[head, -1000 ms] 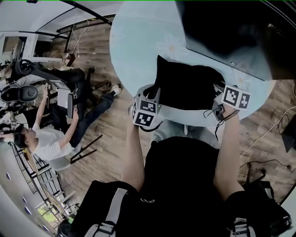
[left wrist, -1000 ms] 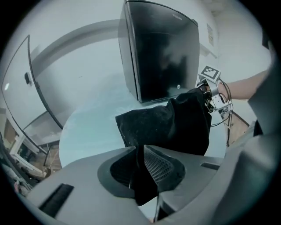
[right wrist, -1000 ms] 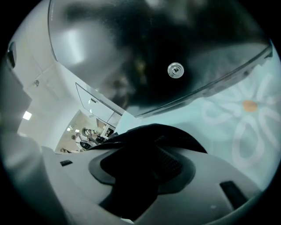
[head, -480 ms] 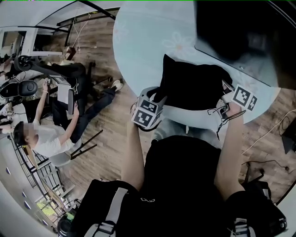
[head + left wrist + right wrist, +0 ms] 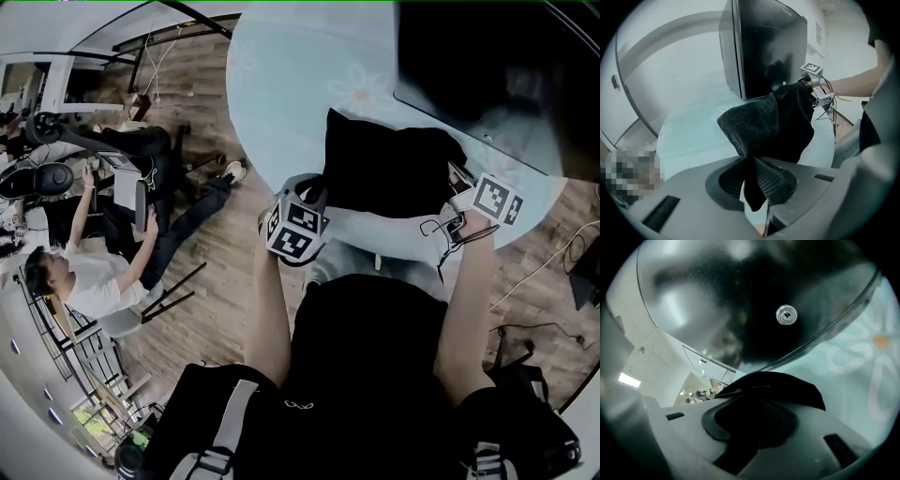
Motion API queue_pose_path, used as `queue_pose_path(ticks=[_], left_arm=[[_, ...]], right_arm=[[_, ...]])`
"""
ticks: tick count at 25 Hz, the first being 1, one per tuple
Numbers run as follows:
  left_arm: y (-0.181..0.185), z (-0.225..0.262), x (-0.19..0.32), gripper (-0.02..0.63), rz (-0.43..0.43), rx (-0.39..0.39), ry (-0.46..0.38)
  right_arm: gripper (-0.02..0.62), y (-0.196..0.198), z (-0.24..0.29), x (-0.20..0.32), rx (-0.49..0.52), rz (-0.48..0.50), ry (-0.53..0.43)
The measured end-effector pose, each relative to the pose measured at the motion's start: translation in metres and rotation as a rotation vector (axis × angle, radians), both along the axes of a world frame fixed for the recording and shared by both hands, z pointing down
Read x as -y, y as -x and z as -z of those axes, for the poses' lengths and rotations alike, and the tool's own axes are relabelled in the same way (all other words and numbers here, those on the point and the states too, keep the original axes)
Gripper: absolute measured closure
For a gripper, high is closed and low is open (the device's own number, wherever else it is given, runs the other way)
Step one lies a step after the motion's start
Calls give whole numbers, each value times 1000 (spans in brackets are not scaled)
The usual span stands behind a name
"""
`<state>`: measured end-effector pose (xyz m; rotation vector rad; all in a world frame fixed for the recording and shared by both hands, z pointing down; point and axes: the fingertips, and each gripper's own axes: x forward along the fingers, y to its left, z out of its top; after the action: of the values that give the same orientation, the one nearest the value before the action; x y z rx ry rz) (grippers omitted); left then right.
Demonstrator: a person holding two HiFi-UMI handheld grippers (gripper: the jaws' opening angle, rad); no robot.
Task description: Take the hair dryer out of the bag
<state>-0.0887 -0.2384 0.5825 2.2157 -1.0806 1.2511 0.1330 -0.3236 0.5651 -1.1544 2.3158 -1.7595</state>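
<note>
A black velvet bag [image 5: 389, 173] lies on the round pale blue table [image 5: 291, 75], close to its near edge. The hair dryer is out of sight; I cannot see inside the bag. My left gripper [image 5: 317, 197] is at the bag's near left corner. Its jaws are closing, and a fold of the bag [image 5: 768, 126] is pinched between the left gripper [image 5: 752, 180] pads. My right gripper [image 5: 453, 180] is at the bag's right edge. Its jaws are closing too, with black cloth of the bag [image 5: 778, 387] caught in the right gripper [image 5: 750, 420].
A big black screen [image 5: 487, 66] stands at the table's back right, just behind the bag. The table's near edge runs right under both grippers. A seated person [image 5: 84, 281] and office chairs are on the wooden floor far left.
Both grippers stay at the bag's near corners. The bag's near edge has drawn slightly up and in between them.
</note>
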Motion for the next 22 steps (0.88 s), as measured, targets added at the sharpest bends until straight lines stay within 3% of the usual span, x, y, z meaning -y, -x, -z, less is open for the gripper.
queue_pose_path(ticks=[6, 10, 22], left_arm=[[25, 21, 19, 570, 116, -19, -88], [31, 30, 31, 580, 210, -14, -168], [35, 49, 34, 580, 374, 20, -272]], right_arm=[[511, 11, 20, -3, 9, 60, -58], [514, -5, 23, -10, 3, 46, -66], [525, -58, 45, -28, -25, -1, -113]])
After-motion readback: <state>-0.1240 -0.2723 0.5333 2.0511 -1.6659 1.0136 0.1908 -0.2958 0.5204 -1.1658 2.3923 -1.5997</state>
